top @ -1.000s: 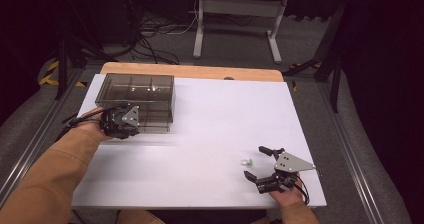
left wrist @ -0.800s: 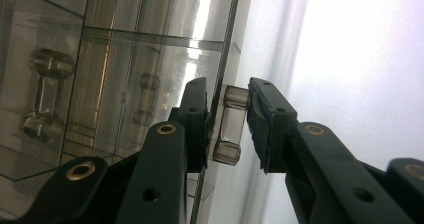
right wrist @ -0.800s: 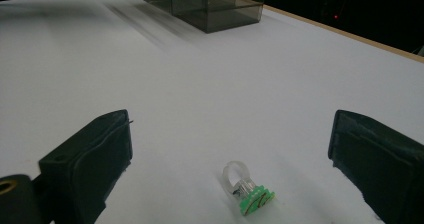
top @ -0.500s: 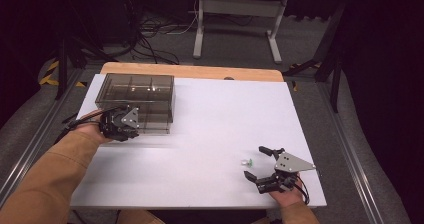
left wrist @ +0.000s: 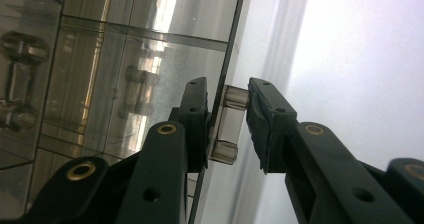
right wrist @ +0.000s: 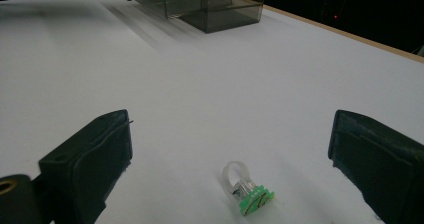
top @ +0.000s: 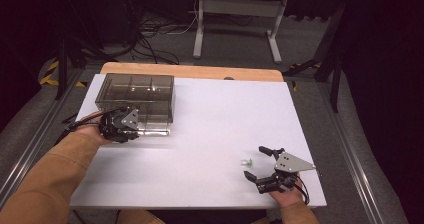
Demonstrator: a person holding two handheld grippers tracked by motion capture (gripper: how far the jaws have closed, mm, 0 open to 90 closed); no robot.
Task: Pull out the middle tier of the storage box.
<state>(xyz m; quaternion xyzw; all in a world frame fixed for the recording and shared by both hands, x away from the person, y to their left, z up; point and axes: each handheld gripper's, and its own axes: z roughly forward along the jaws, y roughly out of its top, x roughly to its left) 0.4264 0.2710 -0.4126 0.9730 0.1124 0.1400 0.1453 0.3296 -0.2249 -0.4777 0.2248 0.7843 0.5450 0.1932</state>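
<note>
Nothing has moved since the earlier frame. Left hand-held gripper [left wrist: 227,126] pinches the drawer knob [left wrist: 229,125] of the smoky transparent plastic compartment box [top: 136,98] near the surface's far-left corner; drawer not yet opened. Right hand-held gripper [right wrist: 230,154], jaws wide, frames the small clear-and-green ring [right wrist: 246,188] near the near-right edge, unpicked.

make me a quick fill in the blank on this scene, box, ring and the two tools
1. The left tool has its jaws closed on the box's clear ____.
2. The smoky box sits on a ____ table.
3. The small ring with the green top lies between the wide-open jaws of the ____ tool.
4. The ring is ____ the box.

Missing words: handle; white; right; outside
</note>
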